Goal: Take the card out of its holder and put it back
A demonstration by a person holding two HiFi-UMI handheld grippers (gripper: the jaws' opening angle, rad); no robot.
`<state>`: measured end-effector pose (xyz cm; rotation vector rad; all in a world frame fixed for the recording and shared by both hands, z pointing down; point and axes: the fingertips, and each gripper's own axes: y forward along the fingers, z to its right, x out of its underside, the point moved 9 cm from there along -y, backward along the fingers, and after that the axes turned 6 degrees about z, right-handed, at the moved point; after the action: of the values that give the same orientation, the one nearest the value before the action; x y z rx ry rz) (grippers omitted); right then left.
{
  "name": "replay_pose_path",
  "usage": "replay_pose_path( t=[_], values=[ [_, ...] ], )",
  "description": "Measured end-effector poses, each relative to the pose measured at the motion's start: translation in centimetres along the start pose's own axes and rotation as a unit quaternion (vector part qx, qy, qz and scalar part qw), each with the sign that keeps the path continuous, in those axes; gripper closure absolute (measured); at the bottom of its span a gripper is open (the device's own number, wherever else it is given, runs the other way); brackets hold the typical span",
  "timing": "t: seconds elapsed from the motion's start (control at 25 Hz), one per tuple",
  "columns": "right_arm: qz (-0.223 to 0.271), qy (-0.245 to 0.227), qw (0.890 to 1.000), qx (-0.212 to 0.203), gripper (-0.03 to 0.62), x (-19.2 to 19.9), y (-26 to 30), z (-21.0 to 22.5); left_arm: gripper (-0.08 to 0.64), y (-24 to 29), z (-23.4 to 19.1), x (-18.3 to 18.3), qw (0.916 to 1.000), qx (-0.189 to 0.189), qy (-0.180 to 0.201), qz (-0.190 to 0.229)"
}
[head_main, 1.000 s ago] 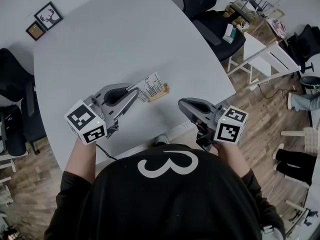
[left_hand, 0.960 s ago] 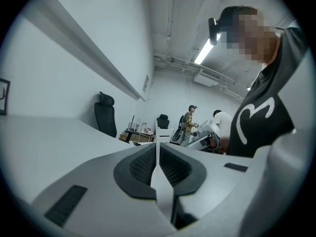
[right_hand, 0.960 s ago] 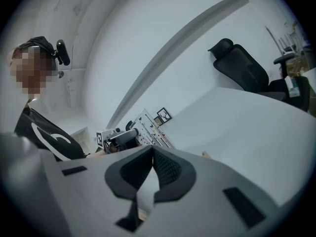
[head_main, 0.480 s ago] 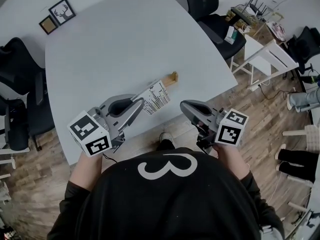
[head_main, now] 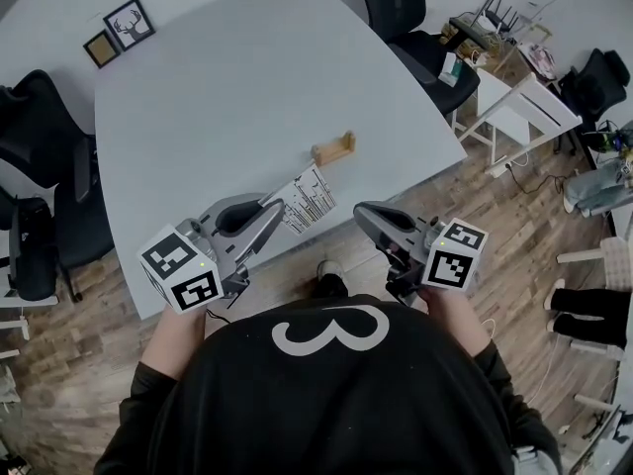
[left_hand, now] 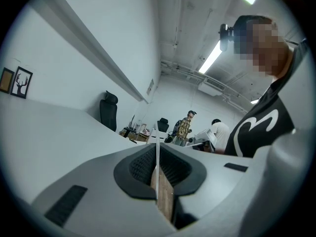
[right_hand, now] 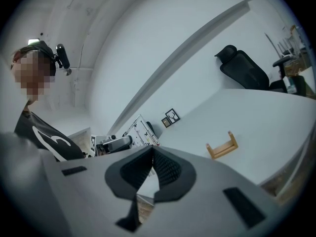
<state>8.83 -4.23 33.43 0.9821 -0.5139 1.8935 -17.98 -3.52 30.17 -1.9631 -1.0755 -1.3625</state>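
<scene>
Left gripper: fingers clamped on one edge of the card, which shows edge-on between them in the left gripper view. Card held in the air above the near edge of the desk. Wooden holder stands empty on the desk, near the card but apart from it. Right gripper: fingers together at the tips, nothing between them, not touching the card.

Holds left gripper out before the chest, near level, jaws pinched shut on card. Holds right gripper alongside, well apart, near level, pad tips touching with nothing between. Angles both tips inward, toward each other.
</scene>
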Motion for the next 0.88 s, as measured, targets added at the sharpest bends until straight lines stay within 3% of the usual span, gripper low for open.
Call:
replay_pose_path(
  t=[0.24, 0.36, 0.52, 0.88],
  values=[
    [0.003, -0.004, 1.0, 0.002, 0.581, -0.3, -0.2, -0.1, 0.535, 0.4, 0.1, -0.2, 0.9999, 0.005, 0.014, -0.002],
    [-0.001, 0.001, 1.0, 0.005, 0.581, -1.7, 0.2, 2.1, 0.535, 2.7, -1.4, -1.0, 1.0, 0.007, 0.003, 0.002],
    [-0.004, 0.003, 1.0, 0.006, 0.581, -1.3, 0.2, 1.9, 0.535, 2.2, -1.4, -0.8, 0.9999, 0.009, -0.007, 0.005],
    [-0.009, 0.011, 1.0, 0.004, 0.581, -2.6, 0.0, 3.4, 0.535, 4.3, -2.1, -1.3, 1.0, 0.005, 0.002, -0.006]
  ],
)
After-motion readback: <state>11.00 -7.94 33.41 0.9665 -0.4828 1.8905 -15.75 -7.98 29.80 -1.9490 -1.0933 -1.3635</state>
